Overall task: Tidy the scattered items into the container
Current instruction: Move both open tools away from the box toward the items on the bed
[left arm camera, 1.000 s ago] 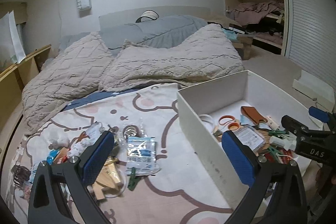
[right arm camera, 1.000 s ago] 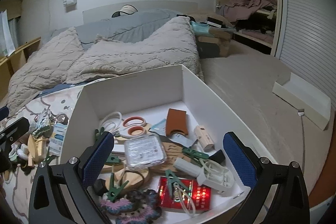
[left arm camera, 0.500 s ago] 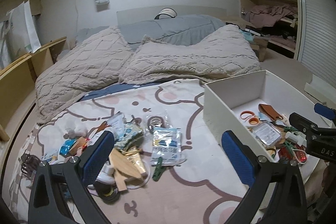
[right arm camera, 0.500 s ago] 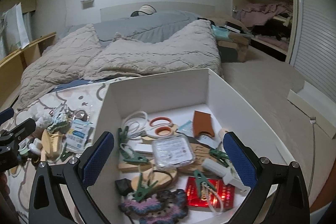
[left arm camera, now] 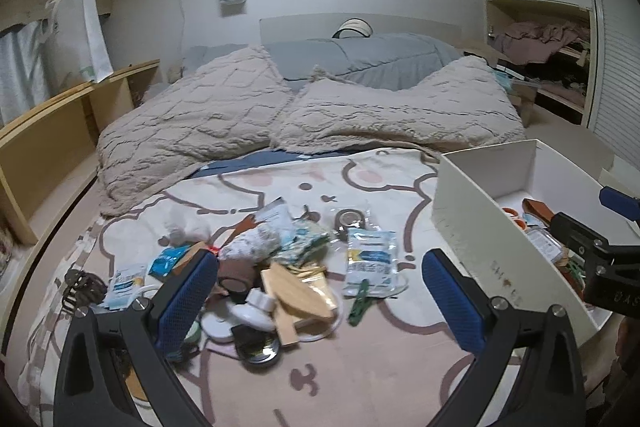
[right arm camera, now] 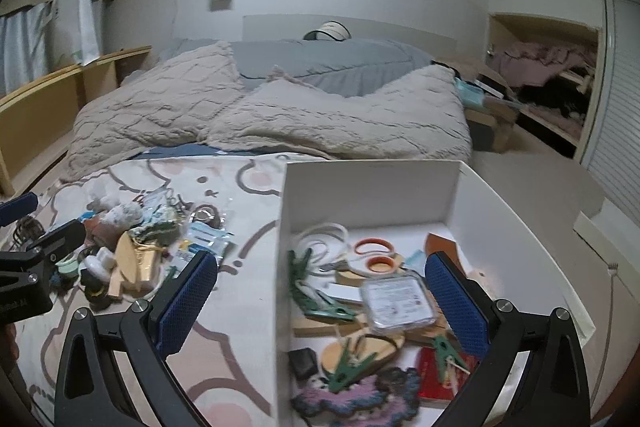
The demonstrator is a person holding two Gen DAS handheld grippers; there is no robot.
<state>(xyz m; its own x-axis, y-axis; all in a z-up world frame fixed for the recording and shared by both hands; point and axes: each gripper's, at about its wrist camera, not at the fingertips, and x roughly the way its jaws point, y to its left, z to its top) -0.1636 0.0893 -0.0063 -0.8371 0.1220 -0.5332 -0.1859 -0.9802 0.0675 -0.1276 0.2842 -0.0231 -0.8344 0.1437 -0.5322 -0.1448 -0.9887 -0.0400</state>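
A white box (left arm camera: 468,227) stands on the patterned blanket at the right; it also shows in the right wrist view (right arm camera: 372,195), holding scissors, clothespins, a clear case (right arm camera: 396,303) and other bits. A pile of scattered items lies left of it: a blue-white packet (left arm camera: 372,261), a green clothespin (left arm camera: 360,303), wooden pieces (left arm camera: 296,291), a white bottle (left arm camera: 252,311). My left gripper (left arm camera: 320,299) is open and empty above the pile. My right gripper (right arm camera: 320,299) is open and empty over the box's left wall.
A beige quilt (left arm camera: 304,115) and grey duvet cover the bed behind. Wooden shelving (left arm camera: 48,131) runs along the left. A black hair claw (left arm camera: 82,287) lies at the blanket's left edge. An open closet (left arm camera: 540,59) is at the far right.
Both grippers have swung left. The left one now faces the scattered pile instead of the box; the right one has shifted from over the box's middle to its left wall. Both stayed open.
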